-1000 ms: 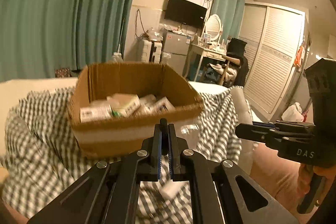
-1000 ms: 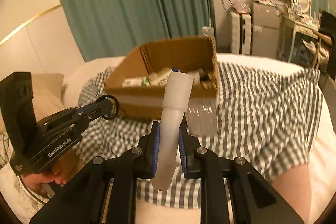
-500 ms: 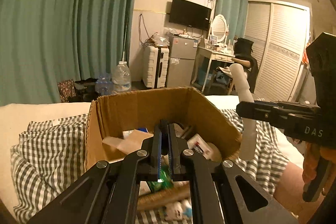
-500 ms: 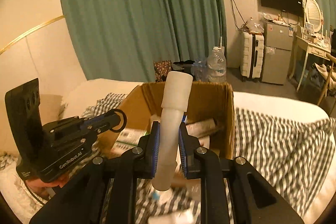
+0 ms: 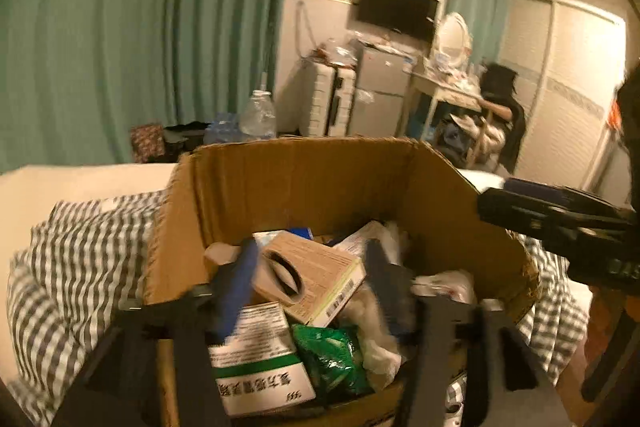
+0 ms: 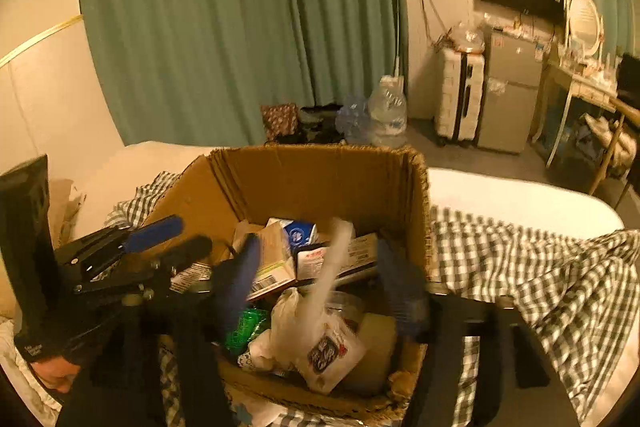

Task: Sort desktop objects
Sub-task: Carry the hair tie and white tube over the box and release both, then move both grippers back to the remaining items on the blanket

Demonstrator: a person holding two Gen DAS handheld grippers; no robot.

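Cardboard fills the lower middle of both views: an open brown box (image 5: 304, 183) stands on a checked cloth (image 6: 520, 267) spread over a bed and is crowded with packets. The left tongs (image 5: 312, 283) sit at the bottom centre of the left wrist view, over the box's near rim. Their jaws have just been opening and now stand well apart, blurred, with nothing pressed between them; a tan carton (image 5: 316, 275) and a green-and-white carton (image 5: 256, 359) lie in the box below and between them. The right tongs (image 6: 320, 279), at the bottom centre of the right wrist view, have likewise just been opening and stand apart. A white tube (image 6: 328, 271) shows as a pale, tilted streak between their blue pads, touching neither, above a white bag (image 6: 320, 339) in the box. Each view shows the other tongs at its edge.
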